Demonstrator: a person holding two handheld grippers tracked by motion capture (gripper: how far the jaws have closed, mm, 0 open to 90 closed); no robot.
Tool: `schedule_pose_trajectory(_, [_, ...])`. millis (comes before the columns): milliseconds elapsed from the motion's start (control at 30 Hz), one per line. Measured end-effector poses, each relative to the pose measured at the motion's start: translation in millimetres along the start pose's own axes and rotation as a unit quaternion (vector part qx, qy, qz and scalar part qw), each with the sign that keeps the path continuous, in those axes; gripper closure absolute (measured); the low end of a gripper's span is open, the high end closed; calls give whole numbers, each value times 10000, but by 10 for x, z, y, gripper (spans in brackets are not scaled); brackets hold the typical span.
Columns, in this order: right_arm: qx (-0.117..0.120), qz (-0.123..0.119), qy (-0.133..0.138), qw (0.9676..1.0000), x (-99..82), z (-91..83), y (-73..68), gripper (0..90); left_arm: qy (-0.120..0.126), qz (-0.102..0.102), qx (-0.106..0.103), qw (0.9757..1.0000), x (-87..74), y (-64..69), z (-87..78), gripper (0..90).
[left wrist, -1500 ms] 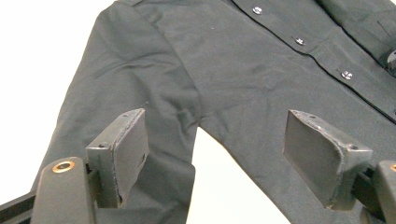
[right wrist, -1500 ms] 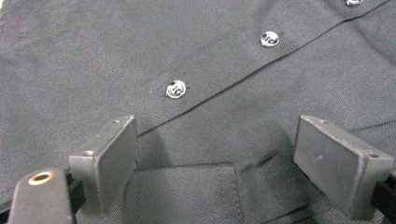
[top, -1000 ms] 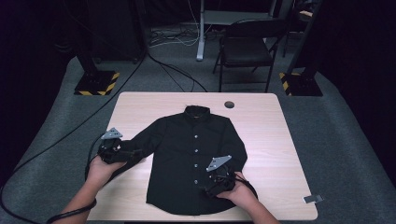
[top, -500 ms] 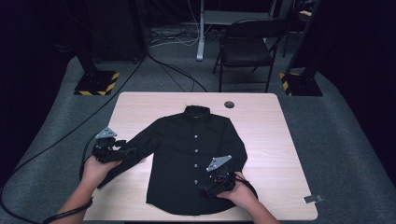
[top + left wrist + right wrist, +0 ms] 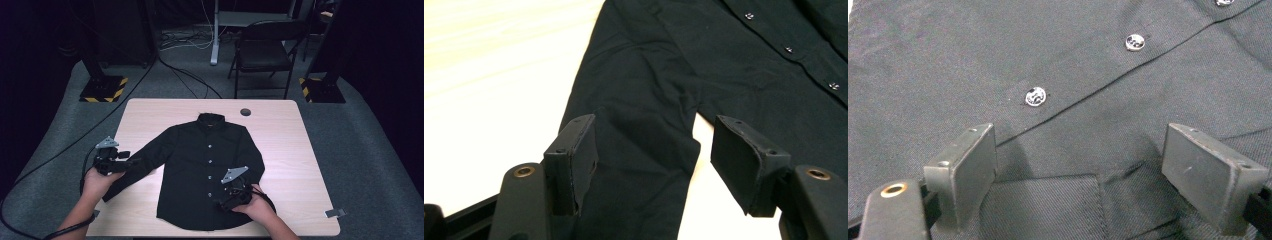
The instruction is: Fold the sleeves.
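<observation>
Right tool point(image 5: 231, 192): you are holding it spread over the shirt's point(image 5: 200, 165) lower front, jaws straddling the button point(image 5: 1035, 96) line, pinching nothing. Left tool point(image 5: 120, 162): you are holding it spread at the sleeve point(image 5: 634, 165), cloth lying between the jaws, ungripped. Shirt: lying flat, buttoned, front up, collar away from you, on the surface point(image 5: 295, 150). Chair point(image 5: 265, 50): standing on the floor beyond.

The left gripper point(image 5: 131, 161) has pulled back from the shirt point(image 5: 207, 170) toward the table's point(image 5: 295, 150) left edge, jaws spread over the sleeve point(image 5: 644, 165), which perhaps trailed slightly outward.
</observation>
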State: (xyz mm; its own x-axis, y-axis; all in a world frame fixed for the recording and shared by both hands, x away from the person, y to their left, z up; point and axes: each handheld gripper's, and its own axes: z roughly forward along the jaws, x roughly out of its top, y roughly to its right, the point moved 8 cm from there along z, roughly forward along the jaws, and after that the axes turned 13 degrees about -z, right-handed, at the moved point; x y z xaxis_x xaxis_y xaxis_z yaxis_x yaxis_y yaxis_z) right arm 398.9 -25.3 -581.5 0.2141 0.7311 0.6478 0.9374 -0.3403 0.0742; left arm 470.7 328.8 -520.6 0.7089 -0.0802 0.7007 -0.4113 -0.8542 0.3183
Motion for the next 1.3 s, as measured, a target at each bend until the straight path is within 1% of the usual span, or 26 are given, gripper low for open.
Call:
schedule_pose_trajectory(100, [-1,2,0,10000,0,0,0,141,-4,-26,55,10000,-16,-38,-19,351])
schedule_pose_trajectory(267, [-2,6,4,10000,0,0,0,142,12,-67,78,9999,-29,-87,-54,373])
schedule_pose_trajectory(333, [-3,11,7,10000,0,0,1,142,31,-12,99,9999,-32,-97,-67,397])
schedule_pose_trajectory(433, [-3,7,4,10000,0,0,0,142,6,62,162,9998,-47,-108,-75,406])
schedule_pose_trajectory(567, [-3,13,7,10000,0,0,1,142,-12,72,197,9998,-68,-130,-78,424])
schedule_pose_trajectory(667, [-6,7,9,10000,0,0,1,142,-5,54,229,9997,-82,-160,-84,433])
schedule_pose_trajectory(867, [0,31,14,10000,-1,-2,3,145,3,-86,224,9997,-109,-227,-101,450])
schedule_pose_trajectory(1100, [1,35,20,10000,-1,-3,4,146,-2,-128,361,9993,-142,-317,-139,477])
schedule_pose_trajectory(1300, [0,38,23,10000,-1,-2,4,146,51,-160,488,9987,-126,-402,-227,502])
